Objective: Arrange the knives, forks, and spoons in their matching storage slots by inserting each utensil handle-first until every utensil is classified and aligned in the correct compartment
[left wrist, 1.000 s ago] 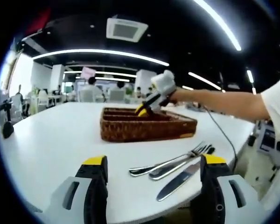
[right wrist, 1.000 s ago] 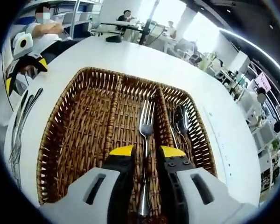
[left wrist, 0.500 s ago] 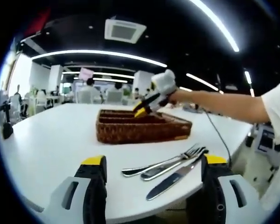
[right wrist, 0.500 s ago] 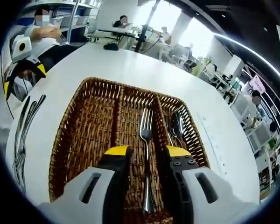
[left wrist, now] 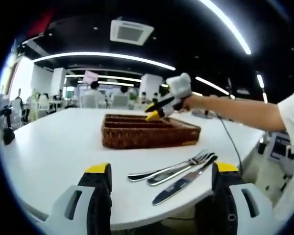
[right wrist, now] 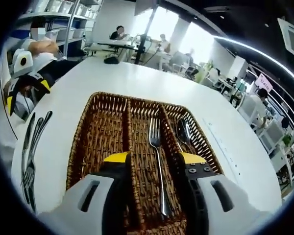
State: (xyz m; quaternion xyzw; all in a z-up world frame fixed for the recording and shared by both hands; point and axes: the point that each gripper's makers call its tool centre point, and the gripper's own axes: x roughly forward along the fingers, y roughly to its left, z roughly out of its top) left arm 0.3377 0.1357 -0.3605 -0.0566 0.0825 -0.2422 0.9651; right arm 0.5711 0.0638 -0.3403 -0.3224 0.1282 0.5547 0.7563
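A brown wicker basket point(right wrist: 78, 144) with three long compartments sits on the white table. A fork point(right wrist: 155, 137) lies in its middle compartment, tines pointing away from me, and a spoon point(right wrist: 183, 131) lies in the right one. My right gripper point(right wrist: 155, 157) hovers open above the fork's handle, not touching it. In the left gripper view the basket point(left wrist: 147, 137) is at mid-table with the right gripper point(left wrist: 159, 110) over its far side. My left gripper point(left wrist: 161, 169) is open and holds nothing, just short of a loose fork point(left wrist: 198, 159) and knife point(left wrist: 179, 185).
The loose cutlery point(right wrist: 32, 147) lies side by side near the table edge, left of the basket in the right gripper view, with the left gripper point(right wrist: 19, 78) beyond it. A person's arm point(left wrist: 235, 110) reaches in from the right. Desks and seated people fill the background.
The right gripper's jaws have spread apart and let go of the fork, which now rests in the middle compartment. The gripper has drawn back and up. The left gripper's camera shifted slightly.
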